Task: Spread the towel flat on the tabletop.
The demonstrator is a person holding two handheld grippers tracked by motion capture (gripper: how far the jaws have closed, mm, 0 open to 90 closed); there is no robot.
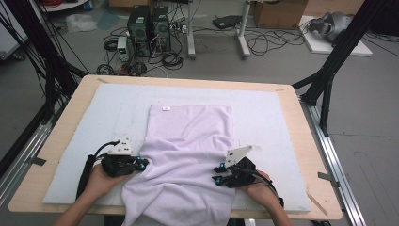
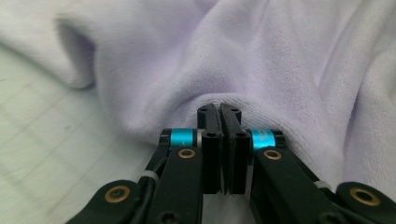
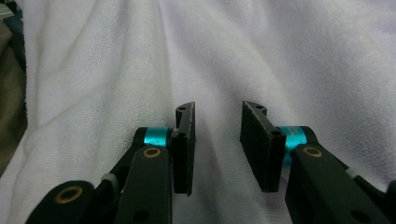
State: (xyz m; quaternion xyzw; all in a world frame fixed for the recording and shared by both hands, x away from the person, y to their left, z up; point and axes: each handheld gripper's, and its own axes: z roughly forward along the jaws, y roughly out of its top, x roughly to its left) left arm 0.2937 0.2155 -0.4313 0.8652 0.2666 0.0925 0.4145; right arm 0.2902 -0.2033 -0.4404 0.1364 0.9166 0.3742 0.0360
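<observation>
You handle a lavender towel (image 1: pixel 188 155) of soft, matt, fleecy cloth. It lies on a pale matt foam mat (image 1: pixel 263 108) over a smooth light wood table (image 1: pixel 310 141). The left gripper (image 2: pixel 223 114) pairs matt black plastic with glossy teal metal sleeves.

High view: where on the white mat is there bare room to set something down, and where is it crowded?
Bare strips of the white mat run left of the lavender towel and to its right, out to the wooden table edge. A narrower band lies beyond the towel's far edge. The near middle is crowded: bunched towel, with the left claw and right claw at its sides.
</observation>
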